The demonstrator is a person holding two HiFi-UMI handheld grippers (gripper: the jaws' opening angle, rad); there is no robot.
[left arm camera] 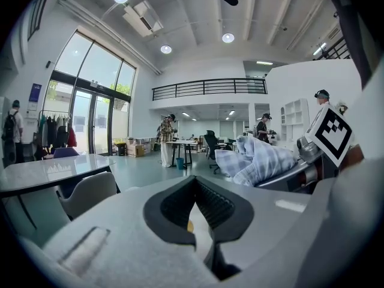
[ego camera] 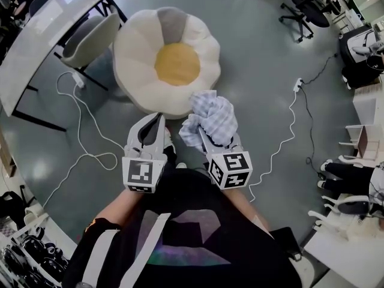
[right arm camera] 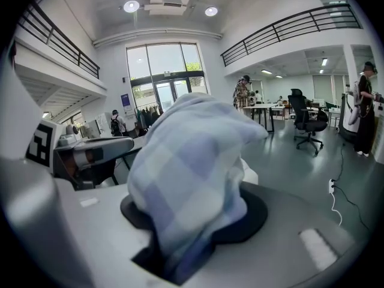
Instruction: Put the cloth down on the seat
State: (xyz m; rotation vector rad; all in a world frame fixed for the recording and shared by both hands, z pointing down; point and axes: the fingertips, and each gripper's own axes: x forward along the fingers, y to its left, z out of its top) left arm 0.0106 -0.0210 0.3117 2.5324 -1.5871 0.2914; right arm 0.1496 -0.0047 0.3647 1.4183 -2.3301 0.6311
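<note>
Beyond the person's dark shirt (ego camera: 180, 221), the right gripper (ego camera: 223, 144) clamps the bunched cloth (ego camera: 211, 119) just short of the cushion seat (ego camera: 138, 53), apparently to carry it over. Left gripper view: the left gripper (left arm camera: 193, 182) is spare, fingers together, empty. Right gripper view: cloth fills the jaws.

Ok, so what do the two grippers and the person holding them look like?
The left gripper and right gripper both have pale grey bodies with black pads lining the jaws. Each carries a white cube printed with black square markers. The person wears a black top with a light grey strap across it.
</note>
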